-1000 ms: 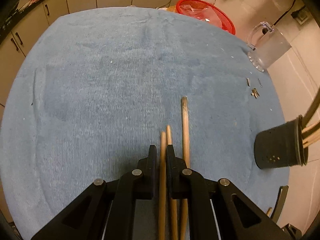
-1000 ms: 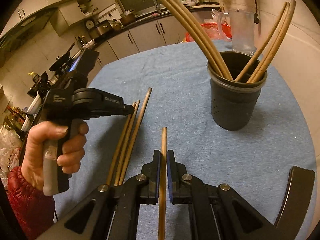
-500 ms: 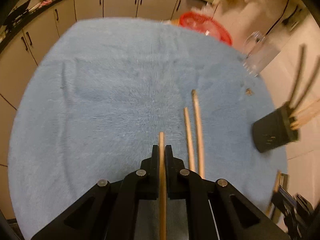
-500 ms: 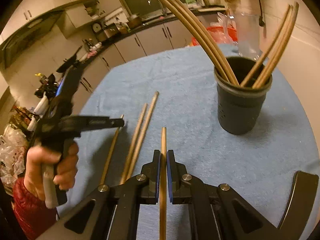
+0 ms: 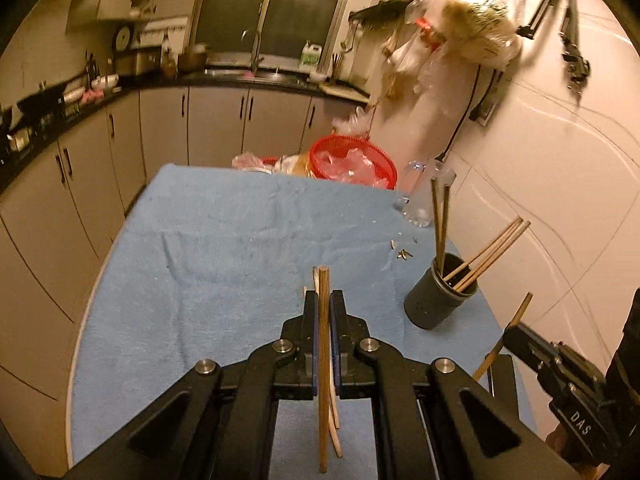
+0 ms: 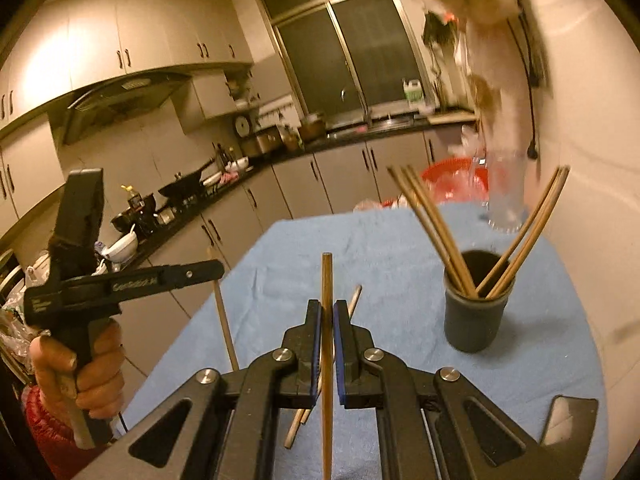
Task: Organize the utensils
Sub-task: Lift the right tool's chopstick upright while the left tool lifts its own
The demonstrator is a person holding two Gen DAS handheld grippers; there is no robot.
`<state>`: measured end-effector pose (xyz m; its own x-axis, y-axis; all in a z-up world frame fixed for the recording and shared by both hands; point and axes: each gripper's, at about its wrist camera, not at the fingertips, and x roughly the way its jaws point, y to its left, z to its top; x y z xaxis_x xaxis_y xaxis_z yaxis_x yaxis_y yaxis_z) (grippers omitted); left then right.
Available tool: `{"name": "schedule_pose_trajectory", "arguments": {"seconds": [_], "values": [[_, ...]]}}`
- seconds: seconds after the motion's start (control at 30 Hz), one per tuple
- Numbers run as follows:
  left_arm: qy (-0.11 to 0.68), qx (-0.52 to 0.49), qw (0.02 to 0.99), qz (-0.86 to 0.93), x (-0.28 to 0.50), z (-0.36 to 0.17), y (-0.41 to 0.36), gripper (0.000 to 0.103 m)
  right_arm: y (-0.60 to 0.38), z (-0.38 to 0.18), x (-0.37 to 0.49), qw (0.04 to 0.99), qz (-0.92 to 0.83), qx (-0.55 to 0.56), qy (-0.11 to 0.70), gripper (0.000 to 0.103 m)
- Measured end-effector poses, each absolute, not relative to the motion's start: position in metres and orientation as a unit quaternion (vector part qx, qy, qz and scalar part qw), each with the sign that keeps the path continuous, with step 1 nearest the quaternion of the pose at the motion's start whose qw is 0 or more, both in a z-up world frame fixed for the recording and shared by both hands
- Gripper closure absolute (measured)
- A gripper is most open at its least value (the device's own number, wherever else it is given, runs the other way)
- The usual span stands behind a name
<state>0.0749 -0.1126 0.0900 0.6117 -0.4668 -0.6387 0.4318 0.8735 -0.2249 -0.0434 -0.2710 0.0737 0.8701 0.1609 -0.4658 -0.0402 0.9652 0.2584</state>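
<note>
**Two chopsticks held above the blue towel**

Gripping one wooden chopstick (image 5: 323, 344) each, both pairs of fingers are pressed narrow on their sticks. The left gripper (image 5: 323, 304) pinches its stick lengthwise, with the tip poking out just past the fingertips. The right gripper (image 6: 327, 316) holds a second chopstick (image 6: 327, 300) the same way, its tip standing well beyond the fingers.

Places below are given from the dark cup (image 5: 440, 298), which stands upright on the blue towel (image 5: 224, 248) covering the table (image 5: 82, 344).

- Both held sticks are left of the cup and clear of it; neither touches the towel.
- Two loose chopsticks (image 6: 354, 300) lie on the towel left of the cup, under and behind the right gripper's fingers in the right wrist view.
- Inside the cup, several chopsticks (image 6: 436, 228) lean out in two bunches, one to the left and one to the right.
- Beyond the cup, by the wall, stands a clear glass jug (image 5: 422, 200).
- Left of the jug, at the towel's far edge, sits a red basket (image 5: 354, 162) with clear plastic in it.
- A few small scraps (image 5: 404, 254) lie on the towel between the cup and the jug.

In the right wrist view, a hand (image 6: 84, 372) above a red sleeve (image 6: 48, 436) grips the left gripper's handle, far left of the cup.
</note>
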Motion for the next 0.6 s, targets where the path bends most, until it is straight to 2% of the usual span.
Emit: {"name": "schedule_pose_trajectory", "arguments": {"seconds": [0.6], "values": [[0.337,-0.018,0.905,-0.259,0.042,0.102,-0.109,0.098,-0.262,0.092,-0.07,0.969,0.045,0.106,0.22,0.097]]}}
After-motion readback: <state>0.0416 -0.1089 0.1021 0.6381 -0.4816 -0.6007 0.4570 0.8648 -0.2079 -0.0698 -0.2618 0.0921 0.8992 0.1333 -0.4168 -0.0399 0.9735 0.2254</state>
